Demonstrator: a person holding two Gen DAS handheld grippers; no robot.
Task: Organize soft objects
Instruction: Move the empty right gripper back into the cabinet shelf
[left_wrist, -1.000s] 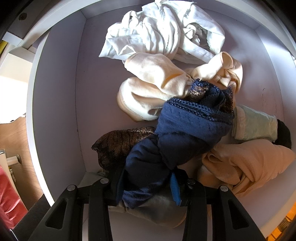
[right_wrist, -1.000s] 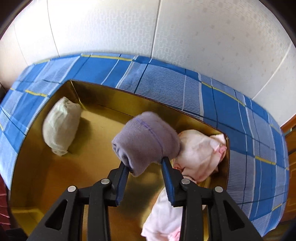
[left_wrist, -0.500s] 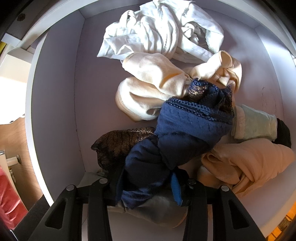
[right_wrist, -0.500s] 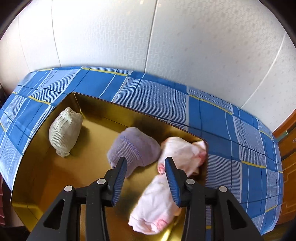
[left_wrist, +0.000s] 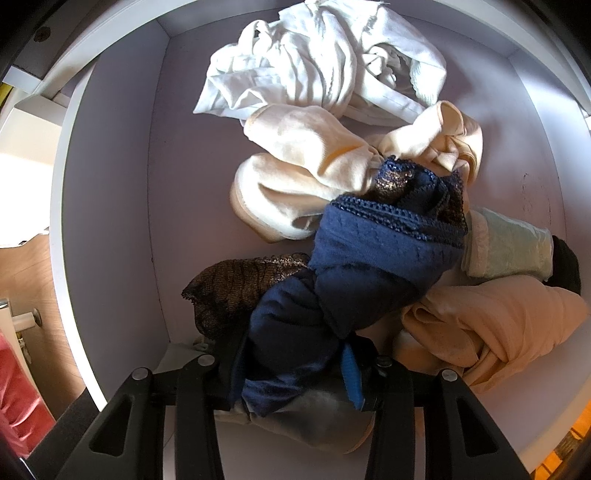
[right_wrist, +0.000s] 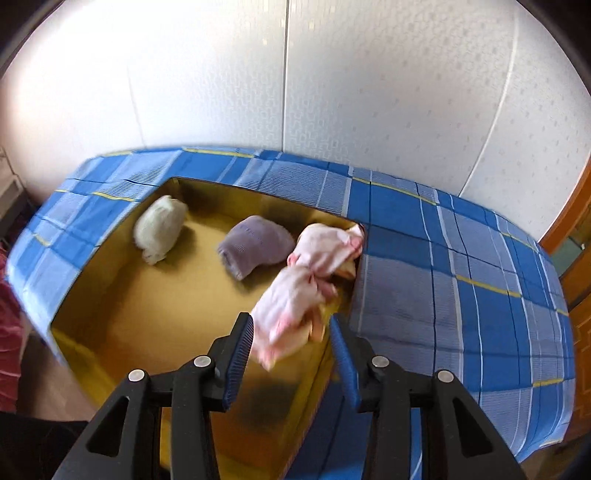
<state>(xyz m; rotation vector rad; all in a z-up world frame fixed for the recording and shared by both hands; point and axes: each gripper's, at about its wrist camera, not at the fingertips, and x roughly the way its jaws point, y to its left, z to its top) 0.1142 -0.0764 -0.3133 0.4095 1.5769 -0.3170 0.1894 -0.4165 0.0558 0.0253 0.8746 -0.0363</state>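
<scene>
Gold box (right_wrist: 122, 332) on the checked bedspread (right_wrist: 461, 266), holding the purple roll (right_wrist: 255, 243) beside pale-green (right_wrist: 159, 229) and pink bundles (right_wrist: 306, 277); right gripper (right_wrist: 291, 354), empty and parted, should clear the near wall, while the left gripper (left_wrist: 295, 373) pinches the navy garment (left_wrist: 332, 295) inside the white drawer (left_wrist: 110, 221).

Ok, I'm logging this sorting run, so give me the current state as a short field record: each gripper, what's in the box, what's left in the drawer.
left gripper: shut on navy garment
right gripper: open, holding nothing, above the box's near right part
gold box: pale green roll, purple roll, pink cloth
box stands on: blue plaid cloth
white drawer: white garment, cream garment, peach garment, black lace piece
</scene>
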